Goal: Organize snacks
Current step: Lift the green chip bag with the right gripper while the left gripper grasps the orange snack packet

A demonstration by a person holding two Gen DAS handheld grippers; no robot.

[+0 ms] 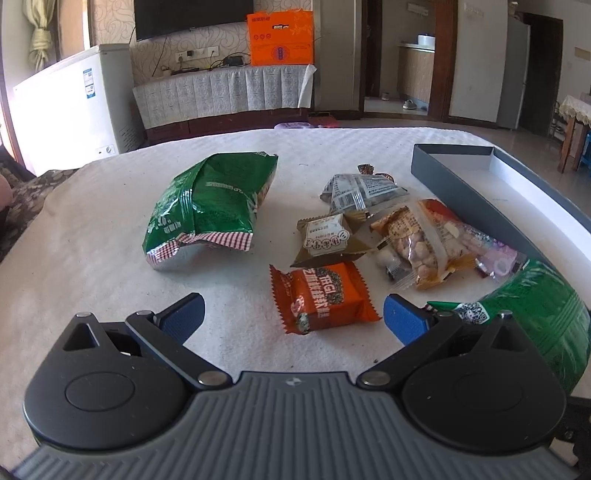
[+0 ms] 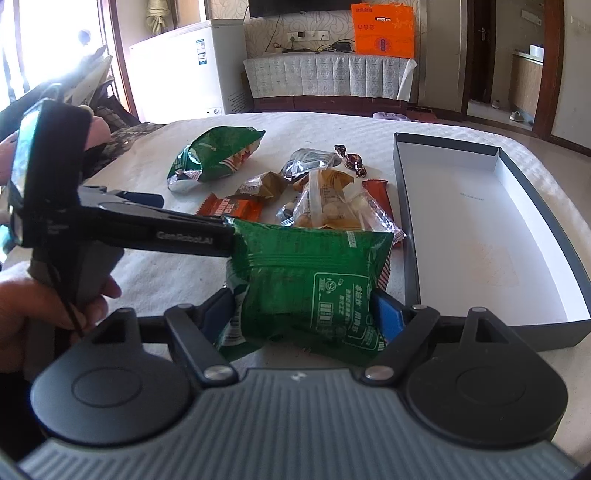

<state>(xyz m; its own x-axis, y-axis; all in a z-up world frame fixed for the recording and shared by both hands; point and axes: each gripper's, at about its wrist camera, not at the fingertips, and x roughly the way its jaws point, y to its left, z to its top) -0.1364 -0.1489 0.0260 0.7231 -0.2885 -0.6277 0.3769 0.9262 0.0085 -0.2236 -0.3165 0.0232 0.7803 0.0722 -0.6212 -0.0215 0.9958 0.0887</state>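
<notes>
Snacks (image 1: 369,236) on table, grey box (image 2: 406,206) holds none.

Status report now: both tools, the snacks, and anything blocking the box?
Left tool open, empty, facing orange snack pack. Right tool shut on green snack bag. Box empty; nothing blocks it.

Room behind the white textured surface (image 1: 92,229): cream wall with swirl pattern (image 1: 221,40); black wall-mounted television (image 1: 192,16); low cabinet draped in pale patterned cloth (image 1: 221,92); orange cardboard box (image 1: 280,37) standing on it; white chest freezer (image 1: 70,103) at left beside a tied yellowish curtain (image 1: 38,33); dark-framed doorway (image 1: 402,55) at right; strong daylight from a left-hand window (image 2: 44,40).
</notes>
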